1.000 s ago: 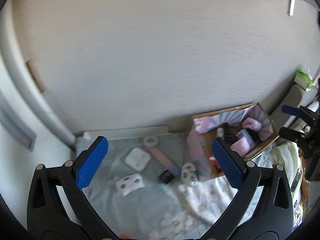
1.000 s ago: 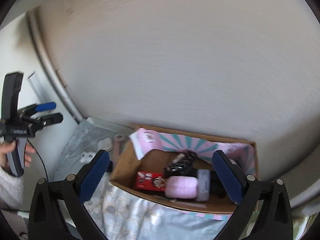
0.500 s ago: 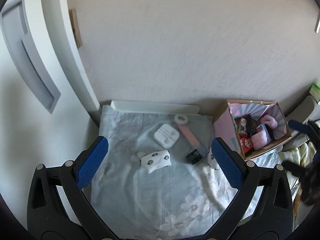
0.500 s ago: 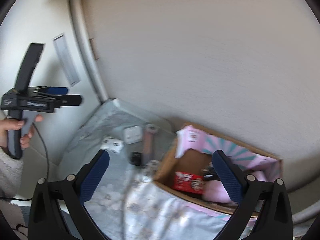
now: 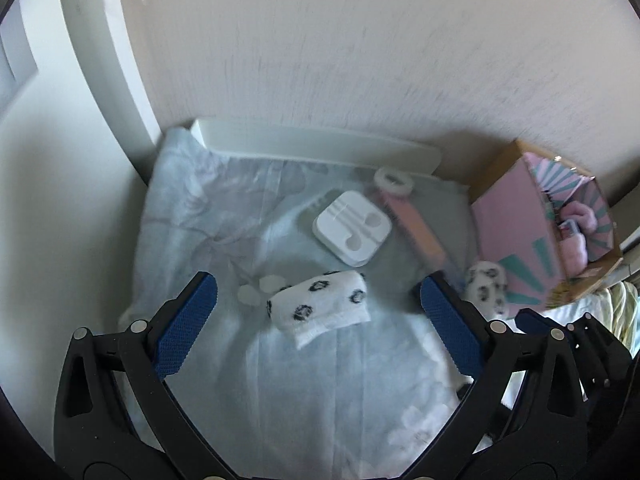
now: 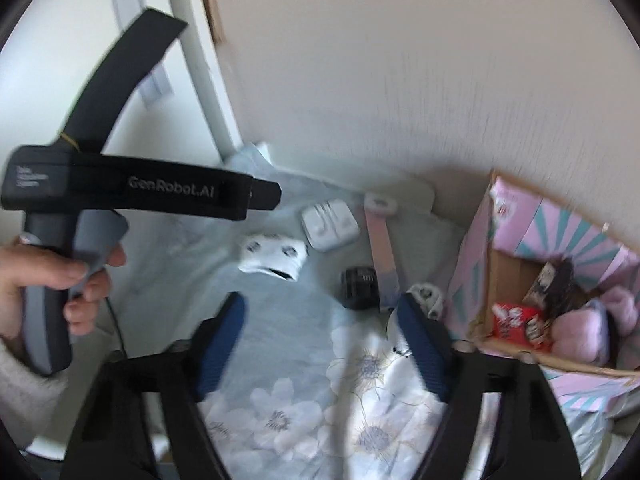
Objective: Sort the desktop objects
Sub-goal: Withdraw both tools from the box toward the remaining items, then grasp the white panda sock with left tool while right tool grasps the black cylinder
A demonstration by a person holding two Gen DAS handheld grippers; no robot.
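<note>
A folded white sock with black spots [image 5: 318, 308] lies on the pale floral cloth [image 5: 340, 380], just ahead of my open, empty left gripper [image 5: 318, 312]. Behind it sit a white earphone case [image 5: 352, 232], a pink strap [image 5: 414, 224] with a white tape roll [image 5: 394, 182], and a second spotted sock [image 5: 486, 288]. In the right wrist view, my open, empty right gripper [image 6: 320, 332] hovers over the cloth near a small black object [image 6: 360, 288]. The sock [image 6: 274, 254] and the case [image 6: 330, 228] lie beyond it.
A pink and teal cardboard box [image 6: 560, 264] at the right holds a red packet [image 6: 516, 320], pink fluffy items [image 6: 580, 328] and a dark object. The wall runs close behind. A white ledge [image 5: 312, 148] lines the cloth's back edge. The left tool and hand [image 6: 60, 264] fill the left side.
Both grippers have tilted down and moved closer to the cloth. The left one now hangs just over the spotted sock. The right view has swung left, off the box.
</note>
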